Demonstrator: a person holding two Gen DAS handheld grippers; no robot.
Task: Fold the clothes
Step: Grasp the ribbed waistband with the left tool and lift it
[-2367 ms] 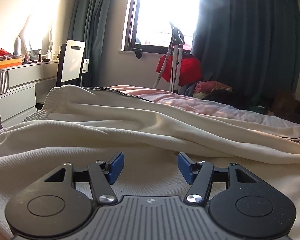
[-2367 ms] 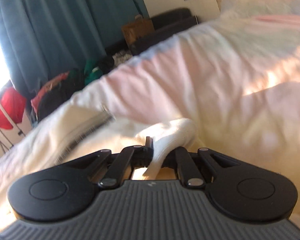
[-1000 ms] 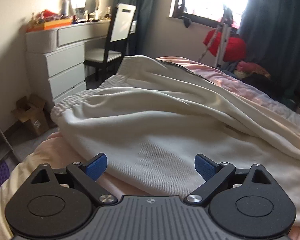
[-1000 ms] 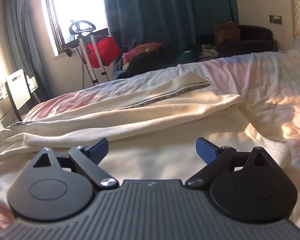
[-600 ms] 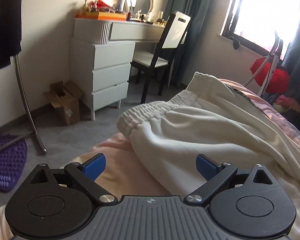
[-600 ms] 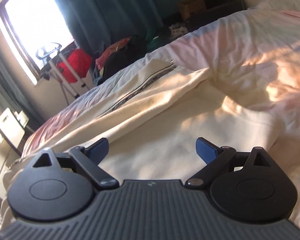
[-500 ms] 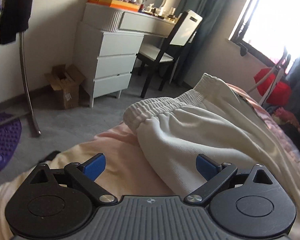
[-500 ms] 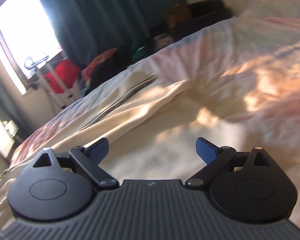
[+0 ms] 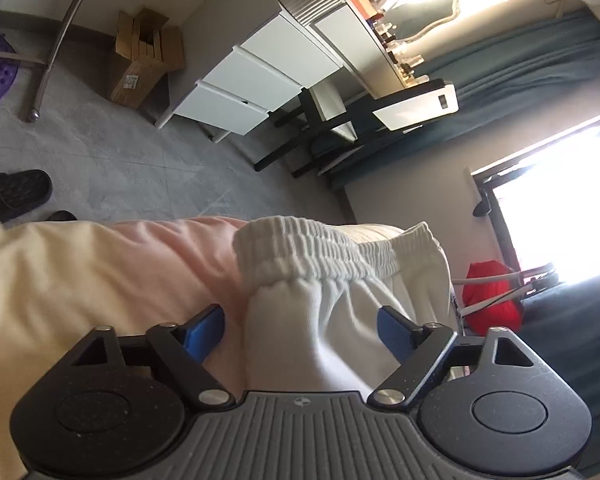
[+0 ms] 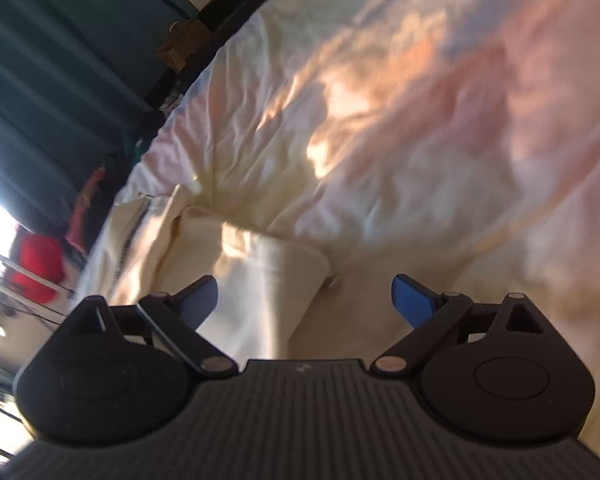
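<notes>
Garment: cream trousers (image 9: 332, 304) lying on the bed, elastic waistband (image 9: 300, 248) gathered at the near corner; the other end, a folded cuff (image 10: 276, 276), shows in the right wrist view.
Bed: pink and pale yellow sheet (image 9: 100, 280), rumpled and sunlit in the right view.
Left gripper (image 9: 300, 330): rolled to one side, jaws closing but still apart; the waistband corner stands between the blue pads (image 9: 202, 332), which do not yet press on it.
Right gripper (image 10: 304, 298): also rolled, jaws closing with a wide gap; the cuff lies between them nearer the left pad, no contact that can be made out; this view is blurred.
Room, left view: white dresser (image 9: 268, 80) at 12 o'clock, cardboard box (image 9: 140, 60) at 11, chair (image 9: 360, 120) at 1, black slipper (image 9: 12, 194) at 9, red bag (image 9: 492, 296) at 3.
</notes>
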